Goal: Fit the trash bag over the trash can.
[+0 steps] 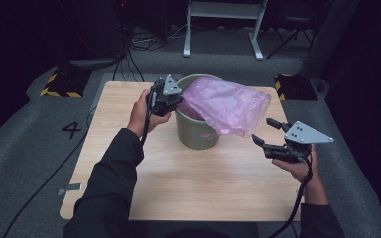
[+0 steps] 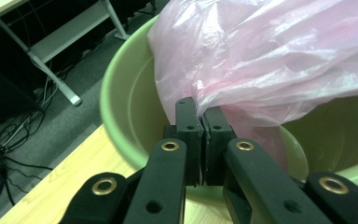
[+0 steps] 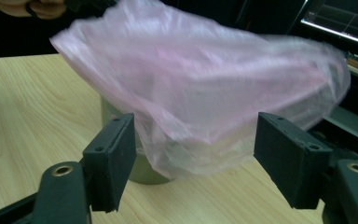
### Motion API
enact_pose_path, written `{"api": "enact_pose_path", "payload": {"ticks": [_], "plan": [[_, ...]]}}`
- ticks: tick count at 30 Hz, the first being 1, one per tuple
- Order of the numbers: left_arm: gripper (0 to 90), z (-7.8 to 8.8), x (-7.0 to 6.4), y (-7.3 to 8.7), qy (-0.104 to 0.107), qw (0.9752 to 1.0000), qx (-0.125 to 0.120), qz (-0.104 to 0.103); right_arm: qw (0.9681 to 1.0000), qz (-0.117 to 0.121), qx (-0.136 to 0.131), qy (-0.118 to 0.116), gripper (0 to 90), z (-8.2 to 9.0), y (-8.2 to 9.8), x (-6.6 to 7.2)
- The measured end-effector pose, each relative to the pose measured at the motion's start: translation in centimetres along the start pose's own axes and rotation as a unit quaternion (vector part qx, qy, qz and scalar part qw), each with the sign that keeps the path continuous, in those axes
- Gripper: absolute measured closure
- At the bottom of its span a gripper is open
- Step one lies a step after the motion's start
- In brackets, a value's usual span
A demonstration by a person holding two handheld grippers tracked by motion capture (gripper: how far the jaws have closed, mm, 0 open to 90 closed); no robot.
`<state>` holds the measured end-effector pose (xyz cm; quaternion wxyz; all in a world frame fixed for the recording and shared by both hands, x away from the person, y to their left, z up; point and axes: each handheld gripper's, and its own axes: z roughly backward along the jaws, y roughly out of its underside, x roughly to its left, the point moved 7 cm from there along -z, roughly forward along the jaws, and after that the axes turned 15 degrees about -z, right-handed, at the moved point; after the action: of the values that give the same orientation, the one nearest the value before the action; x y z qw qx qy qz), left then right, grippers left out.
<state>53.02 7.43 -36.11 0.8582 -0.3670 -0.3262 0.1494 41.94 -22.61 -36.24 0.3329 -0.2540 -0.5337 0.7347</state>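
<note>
Wooden table (image 1: 178, 183) on grey carpet, dark room, white frame legs behind

Green bin (image 1: 197, 134) stood at table's far middle; pink plastic bag (image 1: 228, 106) half in it, rest billowed out over right rim

Left gripper (image 1: 174, 101) at bin's left rim, jaws clamped on bag edge, hand level

Right gripper (image 1: 267, 132) low at right, just beside bag, jaws wide apart, nothing held

Step, judged: lining bin; next calls for right to pinch loose edge, stretch over rim

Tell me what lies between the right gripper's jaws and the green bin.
Only the pink plastic bag, billowing toward the open right gripper and covering much of the green bin, as the right gripper view shows.
</note>
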Motion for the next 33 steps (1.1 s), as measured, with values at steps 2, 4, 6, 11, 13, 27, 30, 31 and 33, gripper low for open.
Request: {"api": "enact_pose_path", "payload": {"ticks": [2, 4, 6, 11, 13, 27, 30, 31, 33], "plan": [[85.0, 0.2, 0.1, 0.2, 0.001, 1.0000, -0.006, 0.006, 1.0000, 0.004, 0.008, -0.001, 32.0, -0.8, 0.4, 0.2], [81.6, 0.2, 0.2, 0.4, -0.001, 0.9999, -0.006, 0.011, 0.9998, 0.012, 0.016, -0.002, 37.2, -1.7, 0.6, 0.6], [75.2, 0.4, 0.4, 0.6, -0.003, 0.9997, -0.010, 0.021, 0.9996, 0.021, 0.020, -0.003, 46.1, -2.5, 0.8, 1.1], [51.2, 1.4, 0.3, 0.4, 0.001, 0.9986, -0.037, 0.039, 0.9995, 0.026, 0.019, -0.006, 69.9, -3.5, 0.7, 1.6], [39.1, 2.1, -0.1, -0.1, 0.001, 0.9979, -0.051, 0.039, 0.9995, 0.028, 0.011, -0.005, 77.5, -3.6, 0.5, 1.6], [30.2, 4.8, -9.6, -4.8, 0.085, 0.9891, -0.110, -0.048, 0.9990, 0.044, -0.010, 0.003, 89.7, -3.7, -1.2, 2.5], [34.2, 4.3, -10.8, -5.5, 0.085, 0.9889, -0.104, -0.063, 0.9984, 0.054, -0.014, -0.003, 89.7, -3.6, -1.7, 3.2], [39.0, 4.1, -11.0, -5.6, 0.084, 0.9891, -0.103, -0.063, 0.9983, 0.056, -0.013, -0.004, 89.8, -3.6, -1.8, 3.4], [43.6, 3.5, -11.4, -5.6, 0.083, 0.9900, -0.090, -0.070, 0.9980, 0.061, -0.014, -0.005, 89.8, -3.6, -2.1, 3.7]]}}
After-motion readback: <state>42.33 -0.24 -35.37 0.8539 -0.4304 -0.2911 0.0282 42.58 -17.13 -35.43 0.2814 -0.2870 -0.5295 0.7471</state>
